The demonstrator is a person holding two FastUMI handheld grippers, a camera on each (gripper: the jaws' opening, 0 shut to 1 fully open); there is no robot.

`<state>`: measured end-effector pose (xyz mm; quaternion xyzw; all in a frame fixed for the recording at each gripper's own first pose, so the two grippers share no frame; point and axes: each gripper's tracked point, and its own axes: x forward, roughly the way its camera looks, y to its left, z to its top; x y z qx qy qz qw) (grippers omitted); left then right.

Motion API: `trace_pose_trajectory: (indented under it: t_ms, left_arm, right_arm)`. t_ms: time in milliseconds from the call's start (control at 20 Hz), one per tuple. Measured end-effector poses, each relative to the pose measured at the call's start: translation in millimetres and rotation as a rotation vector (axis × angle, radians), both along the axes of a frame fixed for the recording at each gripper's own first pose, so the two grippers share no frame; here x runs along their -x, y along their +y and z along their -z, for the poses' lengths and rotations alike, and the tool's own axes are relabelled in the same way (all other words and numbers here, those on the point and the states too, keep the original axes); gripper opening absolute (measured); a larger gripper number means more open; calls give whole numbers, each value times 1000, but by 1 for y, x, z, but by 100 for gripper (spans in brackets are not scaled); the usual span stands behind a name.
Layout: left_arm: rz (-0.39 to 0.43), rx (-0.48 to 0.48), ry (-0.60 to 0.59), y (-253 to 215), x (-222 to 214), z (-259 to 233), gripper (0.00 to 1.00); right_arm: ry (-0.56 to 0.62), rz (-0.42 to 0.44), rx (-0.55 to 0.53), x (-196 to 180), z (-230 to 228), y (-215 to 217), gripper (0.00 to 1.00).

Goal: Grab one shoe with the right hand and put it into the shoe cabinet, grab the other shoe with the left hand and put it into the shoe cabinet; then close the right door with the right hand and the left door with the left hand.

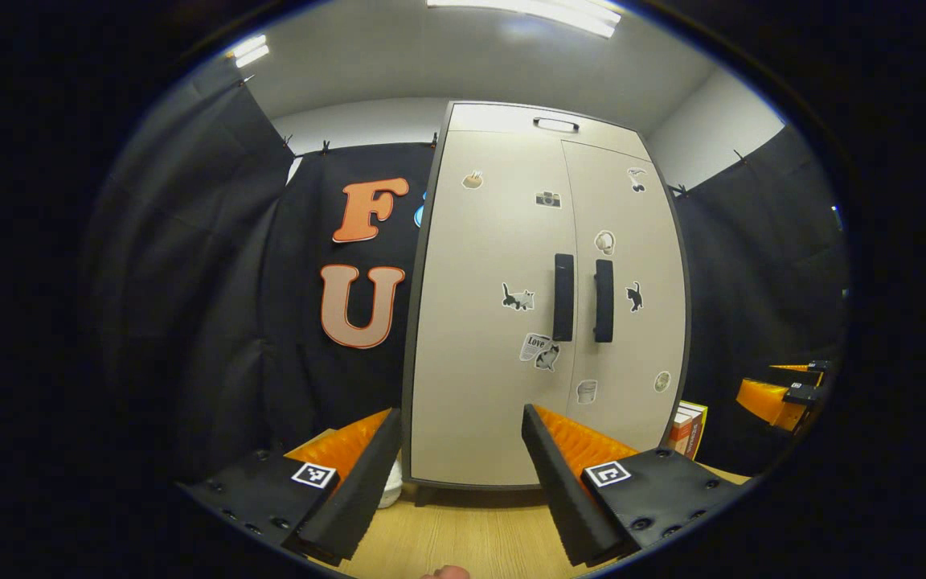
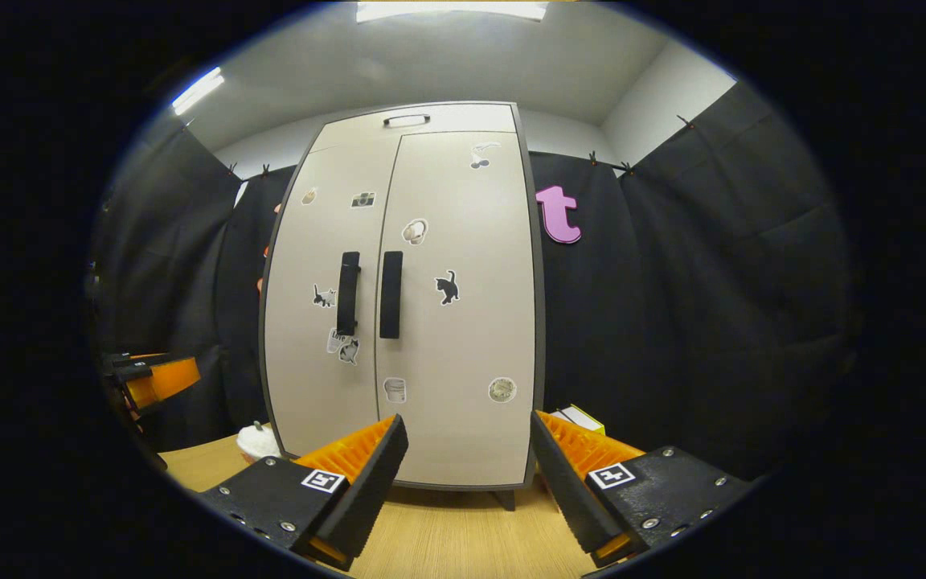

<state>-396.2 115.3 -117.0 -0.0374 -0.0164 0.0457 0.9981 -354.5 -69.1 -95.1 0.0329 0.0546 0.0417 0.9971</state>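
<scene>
Left gripper: fingers spread wide apart, nothing between them, hovering above the wooden floor. Straight ahead at 12 o'clock stands the shoe cabinet, both doors closed, the two dark vertical handles side by side at the centre seam. Small stickers are scattered across both doors. At 3 o'clock in the left gripper view, the other gripper appears at the edge.

Right gripper: fingers likewise spread, grasping nothing, above the same floor. The shoe cabinet lies at 12 o'clock, doors shut. A white rounded object sits on the floor at the cabinet's lower left corner, at 9 o'clock of the gripper; a box rests at the lower right corner, at 2 o'clock.
</scene>
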Motion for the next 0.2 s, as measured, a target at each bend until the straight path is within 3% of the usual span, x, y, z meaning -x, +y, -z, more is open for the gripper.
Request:
trace_pose_trajectory:
  t_ms: [200]
  left_arm:
    - [6, 10, -3, -5, -2, -2, 97]
  right_arm:
    - [-2, -10, -14, 3, 0, 5, 94]
